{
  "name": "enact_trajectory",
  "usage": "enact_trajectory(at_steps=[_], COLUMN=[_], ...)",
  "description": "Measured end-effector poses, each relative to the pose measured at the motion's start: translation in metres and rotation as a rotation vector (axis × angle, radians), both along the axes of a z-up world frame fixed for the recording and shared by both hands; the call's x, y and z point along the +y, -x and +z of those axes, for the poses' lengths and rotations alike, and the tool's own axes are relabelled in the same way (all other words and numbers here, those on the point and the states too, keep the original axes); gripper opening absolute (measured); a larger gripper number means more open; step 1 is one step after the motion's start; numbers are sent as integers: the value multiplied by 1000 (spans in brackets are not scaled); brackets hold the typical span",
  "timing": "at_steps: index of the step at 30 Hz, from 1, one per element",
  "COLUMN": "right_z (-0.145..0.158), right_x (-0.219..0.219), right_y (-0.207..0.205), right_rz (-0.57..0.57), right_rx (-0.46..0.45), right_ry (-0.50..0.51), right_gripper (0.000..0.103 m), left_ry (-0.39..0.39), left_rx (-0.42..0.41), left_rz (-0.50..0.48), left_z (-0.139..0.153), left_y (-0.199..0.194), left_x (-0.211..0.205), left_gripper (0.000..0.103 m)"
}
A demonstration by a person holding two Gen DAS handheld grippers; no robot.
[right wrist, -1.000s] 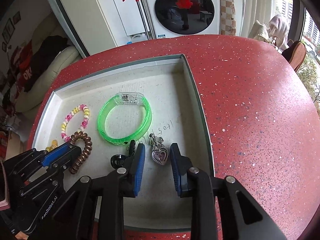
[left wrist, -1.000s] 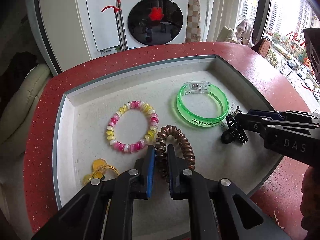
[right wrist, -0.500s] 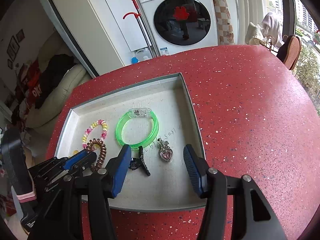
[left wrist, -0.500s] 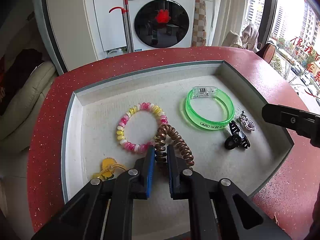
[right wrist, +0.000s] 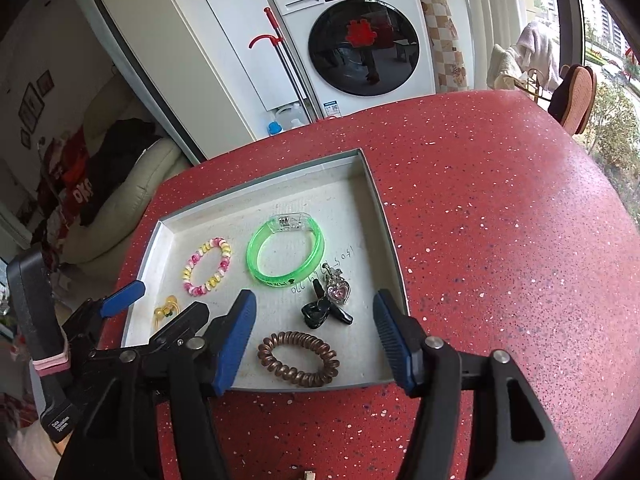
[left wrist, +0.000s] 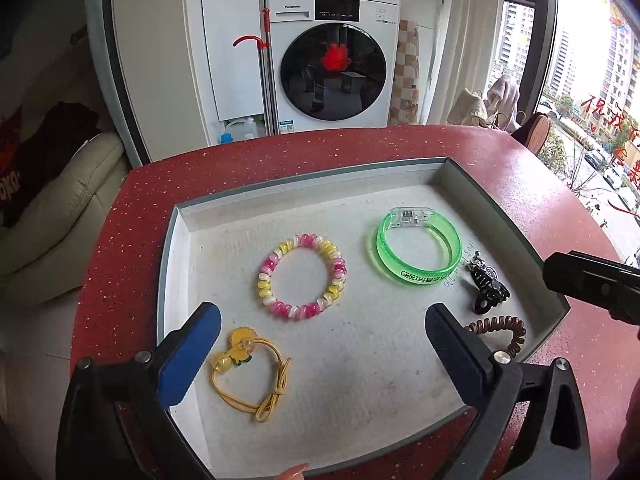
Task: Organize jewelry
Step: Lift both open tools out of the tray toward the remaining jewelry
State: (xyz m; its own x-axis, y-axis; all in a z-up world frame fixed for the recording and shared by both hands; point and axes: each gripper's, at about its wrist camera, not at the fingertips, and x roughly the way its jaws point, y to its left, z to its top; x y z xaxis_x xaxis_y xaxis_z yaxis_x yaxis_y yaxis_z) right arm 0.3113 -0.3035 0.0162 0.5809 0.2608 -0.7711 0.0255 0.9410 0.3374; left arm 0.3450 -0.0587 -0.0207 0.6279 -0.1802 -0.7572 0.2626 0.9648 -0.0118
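Left gripper [left wrist: 320, 338]: jaws apart, empty, above tray [left wrist: 280, 188].
Right gripper [right wrist: 314, 334]: jaws apart, empty.
Coil tie [right wrist: 298, 358]: near-right corner, grouped by clip [right wrist: 322, 312], likely sorting.

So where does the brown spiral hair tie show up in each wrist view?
Left wrist: brown spiral hair tie lies at the right, partly hidden behind the open left gripper's right finger, just below the black hair clip.
Right wrist: it lies low in the centre, between the open right gripper's fingers, near the tray's front edge.
Shared landmark: the green bangle.
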Motion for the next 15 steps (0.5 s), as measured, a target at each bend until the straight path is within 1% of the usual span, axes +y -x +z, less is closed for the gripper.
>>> enact_trajectory(at_steps=[1, 3, 4, 5, 7, 9, 15], right_z=[2, 8, 11, 14, 19, 21, 20], right_x=[0, -1, -3, -5, -9, -12, -11], right_y=[3, 12, 16, 20, 29, 36, 57], right_rz=[0, -6, -10, -19, -41, -40, -3], right_rx=[-13, -53, -65, -80, -113, -115, -45], right_ry=[-10, -28, -38, -47, -60, -70, -56], right_gripper=[84, 89, 101, 103, 103, 103, 103], left_ry=[2, 14, 22, 29, 38, 43, 39], left_rx=[-2, -1, -2, 0, 2, 4, 15], left_rz=[5, 15, 17, 13, 5, -3, -27], left_z=[2, 5, 7, 10, 14, 17, 19], left_y=[2, 7, 10, 14, 22, 34, 78], left_x=[2, 7, 9, 12, 16, 20, 26], left_gripper=[103, 103, 103, 103, 103, 103, 103])
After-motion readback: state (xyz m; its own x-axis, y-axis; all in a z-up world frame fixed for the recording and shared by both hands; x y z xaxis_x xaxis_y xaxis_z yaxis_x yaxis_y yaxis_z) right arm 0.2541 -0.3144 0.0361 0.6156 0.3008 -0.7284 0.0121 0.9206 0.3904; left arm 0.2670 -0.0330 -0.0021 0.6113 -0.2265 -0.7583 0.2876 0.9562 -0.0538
